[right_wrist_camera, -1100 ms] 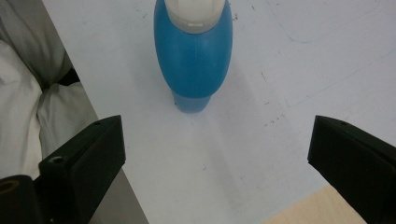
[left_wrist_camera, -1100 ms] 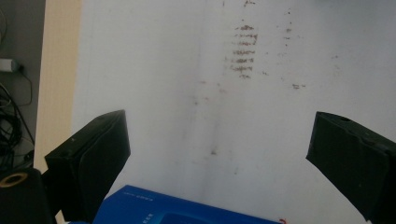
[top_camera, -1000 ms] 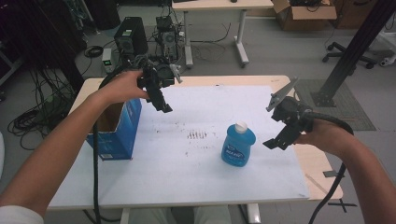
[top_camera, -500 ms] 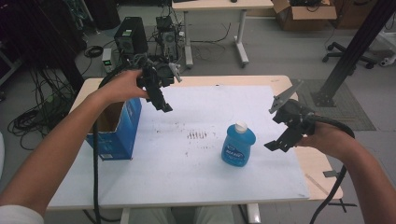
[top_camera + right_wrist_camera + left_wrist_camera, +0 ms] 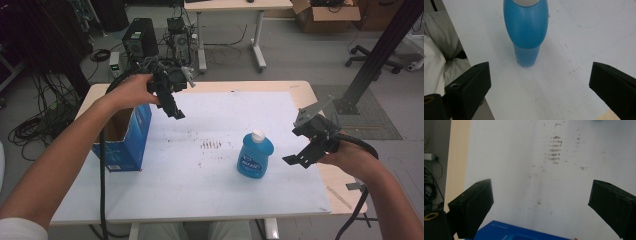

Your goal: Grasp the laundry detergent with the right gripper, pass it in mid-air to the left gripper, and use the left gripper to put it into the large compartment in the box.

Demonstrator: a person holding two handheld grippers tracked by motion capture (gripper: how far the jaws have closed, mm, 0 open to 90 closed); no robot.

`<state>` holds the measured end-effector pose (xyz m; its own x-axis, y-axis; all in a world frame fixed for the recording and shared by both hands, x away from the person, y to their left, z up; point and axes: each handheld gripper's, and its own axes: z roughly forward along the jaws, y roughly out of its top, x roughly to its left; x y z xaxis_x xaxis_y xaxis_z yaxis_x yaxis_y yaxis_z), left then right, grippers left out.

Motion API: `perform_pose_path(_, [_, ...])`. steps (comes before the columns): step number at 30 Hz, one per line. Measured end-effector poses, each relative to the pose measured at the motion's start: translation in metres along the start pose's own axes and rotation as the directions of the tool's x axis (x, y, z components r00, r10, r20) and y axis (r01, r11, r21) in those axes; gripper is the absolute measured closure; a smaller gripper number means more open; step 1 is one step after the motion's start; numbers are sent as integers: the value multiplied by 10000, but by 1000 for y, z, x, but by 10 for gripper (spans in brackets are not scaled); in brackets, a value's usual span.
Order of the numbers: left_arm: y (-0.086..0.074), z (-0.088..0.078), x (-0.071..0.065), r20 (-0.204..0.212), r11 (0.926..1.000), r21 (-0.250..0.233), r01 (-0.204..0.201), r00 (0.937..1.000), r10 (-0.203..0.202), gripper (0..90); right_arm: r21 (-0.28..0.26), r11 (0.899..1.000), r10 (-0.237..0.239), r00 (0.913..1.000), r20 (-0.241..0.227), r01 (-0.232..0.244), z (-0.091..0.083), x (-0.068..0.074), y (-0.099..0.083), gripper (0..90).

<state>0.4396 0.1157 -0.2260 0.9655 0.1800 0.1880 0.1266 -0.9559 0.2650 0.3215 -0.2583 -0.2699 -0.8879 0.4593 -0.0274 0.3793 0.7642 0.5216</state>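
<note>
A blue bottle (image 5: 255, 156) with a white cap stands upright on the white table sheet (image 5: 210, 180), right of centre. My right gripper (image 5: 300, 146) hovers just to its right, open, with its jaws facing the bottle. In the right gripper view the bottle (image 5: 526, 30) stands ahead of the wide-open right gripper (image 5: 539, 68), nothing between the jaws. My left gripper (image 5: 172, 102) is held above the table's far left, beside an open blue box (image 5: 125, 137). In the left gripper view the left gripper (image 5: 541, 187) is open over the sheet, the blue box's edge (image 5: 519, 232) just below.
Brown stains (image 5: 212, 145) mark the middle of the sheet. The wooden table edge (image 5: 345, 195) shows at the right. The person's lap (image 5: 439, 55) lies below the near edge. Computers, cables and another table (image 5: 225, 7) stand on the floor beyond.
My right gripper has sunk a little and shifted slightly toward the near edge. The bottle, the box and the left gripper have stayed put.
</note>
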Motion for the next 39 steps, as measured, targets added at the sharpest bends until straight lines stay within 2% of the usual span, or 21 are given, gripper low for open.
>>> perform_pose_path(2, [0, 0, 0, 4, 10000, -29, 44, 10000, -44, 60, -248, 9996, 162, 9999, -1, -161, 3, 0, -6, 35])
perform_pose_path(10, [1, 0, -1, -23, 10000, -35, 8, 10000, -8, 60, -848, 9959, 302, 9995, -18, -303, 13, 1, -20, 34])
perform_pose_path(15, [2, 0, -1, -10, 10000, -56, 3, 10000, -3, 60, -1270, 9911, 397, 9992, -11, -395, 21, 3, -29, 34])
perform_pose_path(17, [3, 0, -1, 4, 10000, -61, 42, 10000, -42, 60, -1590, 9861, 478, 9988, -43, -479, 26, 3, -34, 34])
perform_pose_path(21, [4, 1, -2, 12, 10000, -35, -9, 10000, 9, 60, -1831, 9817, 527, 9986, -65, -530, 32, 3, -39, 33])
perform_pose_path(30, [5, 1, -2, 30, 10000, 13, 25, 10000, -25, 59, -2584, 9643, 551, 9984, -162, -574, 49, 5, -47, 31])
perform_pose_path(32, [6, 2, -2, 27, 10000, 26, 18, 10000, -18, 59, -2868, 9562, 560, 9983, -168, -584, 54, 6, -50, 31])
perform_pose_path(33, [6, 2, -2, 37, 10000, 28, 15, 10000, -16, 59, -2868, 9562, 560, 9983, -168, -584, 54, 6, -50, 31])
perform_pose_path(36, [6, 2, -1, 82, 10000, -10, 31, 10000, -31, 59, -3152, 9469, 604, 9980, -167, -626, 60, 7, -53, 31])
perform_pose_path(37, [6, 3, -1, 86, 10000, -16, 34, 10000, -34, 58, -3345, 9400, 640, 9978, -199, -670, 65, 8, -55, 30])
perform_pose_path(39, [6, 3, -1, 94, 10000, -13, 61, 9999, -61, 58, -3408, 9379, 630, 9978, -181, -655, 67, 8, -55, 29])
